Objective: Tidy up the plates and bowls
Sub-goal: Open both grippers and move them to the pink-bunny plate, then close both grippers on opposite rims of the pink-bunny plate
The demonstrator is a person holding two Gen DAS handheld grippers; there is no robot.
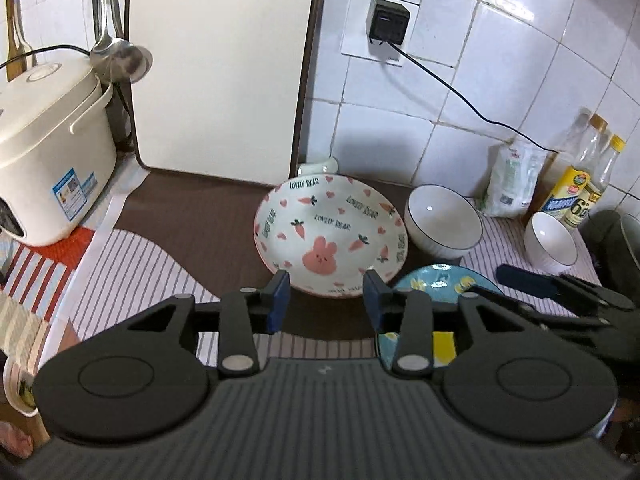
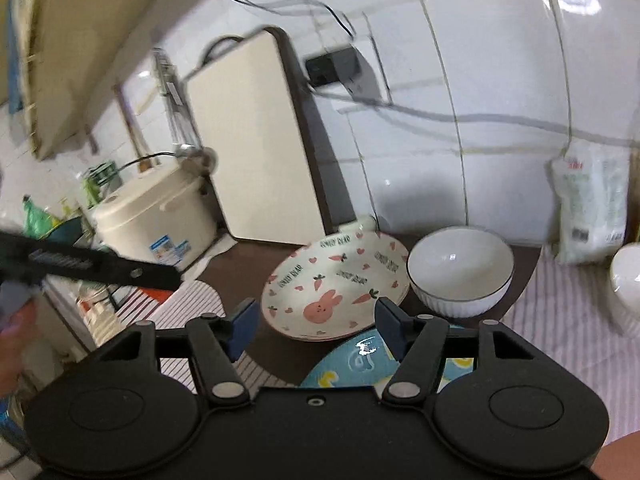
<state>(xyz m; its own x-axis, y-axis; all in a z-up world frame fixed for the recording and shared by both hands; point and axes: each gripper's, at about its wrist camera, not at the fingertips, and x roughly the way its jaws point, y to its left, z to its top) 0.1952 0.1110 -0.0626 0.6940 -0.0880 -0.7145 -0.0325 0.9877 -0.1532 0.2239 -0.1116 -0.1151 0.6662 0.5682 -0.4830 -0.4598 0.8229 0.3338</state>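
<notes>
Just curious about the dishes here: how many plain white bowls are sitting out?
2. One white bowl stands right of the bunny plate; a smaller white bowl stands further right, before the bottles. More may be hidden outside the views.

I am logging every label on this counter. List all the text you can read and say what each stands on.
"LOVELY BEAR": printed several times on the rabbit plate, around its rim and inside.
"6": large numeral on the yellow label of the oil bottle; the rest is too small.
Blue sticker on the rice cooker: too small to read.
White bag against the wall: print blurred, unreadable.
</notes>
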